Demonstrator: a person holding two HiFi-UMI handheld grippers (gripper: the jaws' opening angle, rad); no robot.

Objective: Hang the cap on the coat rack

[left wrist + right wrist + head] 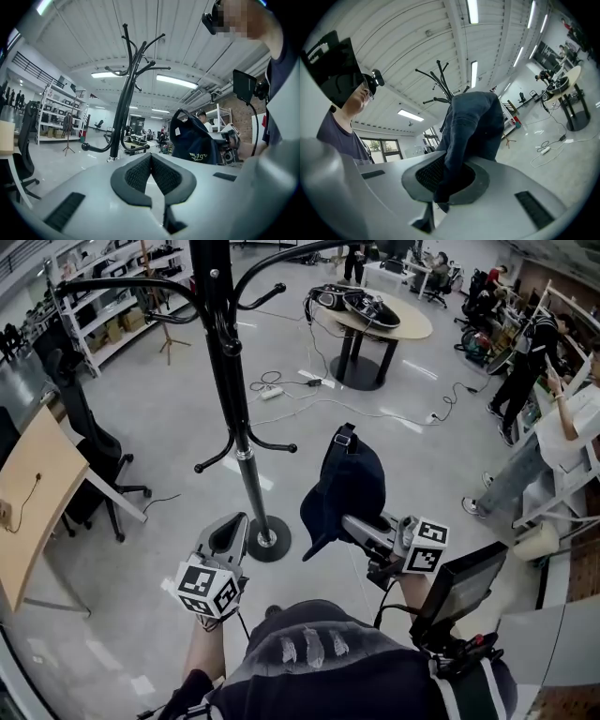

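A black coat rack (pixel 225 381) with curved hooks stands on the grey floor, its round base (pixel 268 540) just ahead of me. My right gripper (pixel 352 524) is shut on a navy cap (pixel 345 482), which stands up from the jaws to the right of the pole. In the right gripper view the cap (pixel 473 122) fills the space between the pads, with the rack (pixel 443 86) small behind it. My left gripper (pixel 230 532) is near the base, its pads meeting with nothing between them. The left gripper view shows that gripper (pixel 150 159), the rack (pixel 123 112) and the cap (pixel 197 138) at the right.
A wooden desk (pixel 33 493) and a black office chair (pixel 89 442) stand at the left. A round table (pixel 412 324) with gear on it is beyond the rack. Cables and a power strip (pixel 272 392) lie on the floor. People (pixel 562 427) stand at the right by shelving.
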